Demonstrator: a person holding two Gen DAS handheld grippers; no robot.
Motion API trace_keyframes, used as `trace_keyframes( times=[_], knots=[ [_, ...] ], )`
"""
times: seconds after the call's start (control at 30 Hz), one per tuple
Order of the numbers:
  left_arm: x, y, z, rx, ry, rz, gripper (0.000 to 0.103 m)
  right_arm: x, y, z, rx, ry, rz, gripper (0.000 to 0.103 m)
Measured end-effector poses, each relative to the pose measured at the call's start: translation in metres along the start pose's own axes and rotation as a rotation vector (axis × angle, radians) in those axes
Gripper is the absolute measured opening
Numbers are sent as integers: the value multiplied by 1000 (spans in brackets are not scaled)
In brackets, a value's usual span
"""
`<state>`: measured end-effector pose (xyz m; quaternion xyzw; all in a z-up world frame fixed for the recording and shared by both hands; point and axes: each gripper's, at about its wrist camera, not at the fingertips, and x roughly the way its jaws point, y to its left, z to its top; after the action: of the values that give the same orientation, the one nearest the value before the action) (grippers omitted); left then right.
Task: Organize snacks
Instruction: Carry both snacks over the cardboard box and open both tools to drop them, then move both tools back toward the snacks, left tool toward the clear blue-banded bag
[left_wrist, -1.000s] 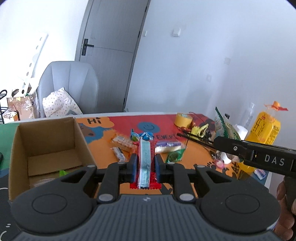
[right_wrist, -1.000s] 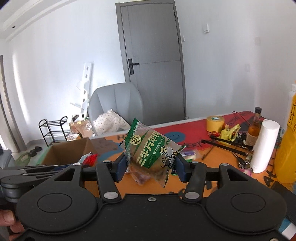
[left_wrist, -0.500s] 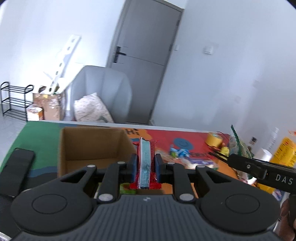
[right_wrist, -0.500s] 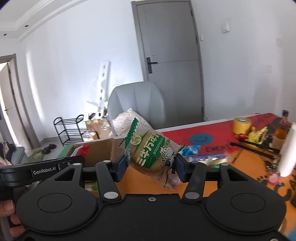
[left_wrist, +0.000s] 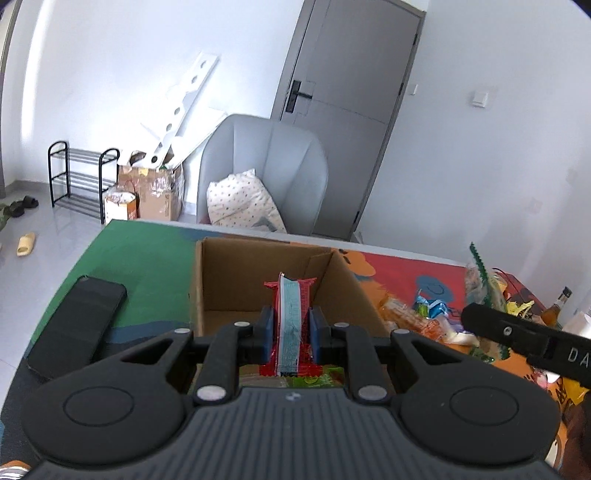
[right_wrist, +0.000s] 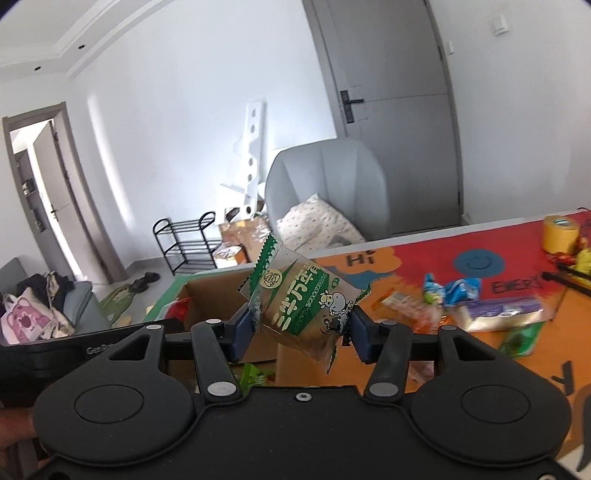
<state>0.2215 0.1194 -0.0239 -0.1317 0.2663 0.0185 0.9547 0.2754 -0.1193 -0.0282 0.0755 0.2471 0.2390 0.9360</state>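
Whereas a second ago both views faced the scattered snacks on the table mat, the cardboard box (left_wrist: 258, 280) now sits dead ahead of the left gripper (left_wrist: 291, 334), clamped narrow on a red-and-blue snack bar (left_wrist: 290, 314) over its opening. Right gripper (right_wrist: 301, 334) pinches a green-printed bread packet (right_wrist: 306, 310) beside the box. Judgement: drop-off imminent. Box contents: green wrapper (left_wrist: 314, 380) at the near end; little else visible.

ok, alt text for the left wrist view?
The left gripper, shut on a red snack packet held upright, hangs over an open cardboard box on a colourful table mat. A black phone lies left of the box.
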Motion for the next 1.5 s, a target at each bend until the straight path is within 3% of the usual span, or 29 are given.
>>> trace_keyframes(
  times=[0.07, 0.27, 0.37, 0.43, 0.47, 0.73, 1.1, 1.33, 1.5],
  knots=[
    [4, 4, 2, -27, 0, 1, 21, 5, 3, 1, -2, 8, 13, 51],
    [-1, 7, 3, -22, -22, 42, 43, 27, 7, 7, 9, 27, 65, 51],
    [-1, 7, 2, -22, -35, 67, 61, 36, 12, 13, 3, 38, 118, 52],
    [1, 5, 1, -26, -36, 69, 71, 39, 13, 17, 11, 39, 133, 59],
    [3, 4, 1, -28, -36, 76, 73, 36, 12, 20, 11, 24, 122, 64],
    [4, -5, -3, -18, -28, 80, 93, -16, -16, 20, 25, -26, 32, 67],
    [4, -49, -17, 36, 10, -1, 96, -63, -58, 5, 67, -7, -163, 75],
    [7, -75, -24, 70, 14, -58, 96, -71, -81, -1, 94, 1, -198, 76],
    [5, -83, -26, 73, 18, -51, 96, -77, -98, -8, 115, 3, -210, 81]
  ],
)
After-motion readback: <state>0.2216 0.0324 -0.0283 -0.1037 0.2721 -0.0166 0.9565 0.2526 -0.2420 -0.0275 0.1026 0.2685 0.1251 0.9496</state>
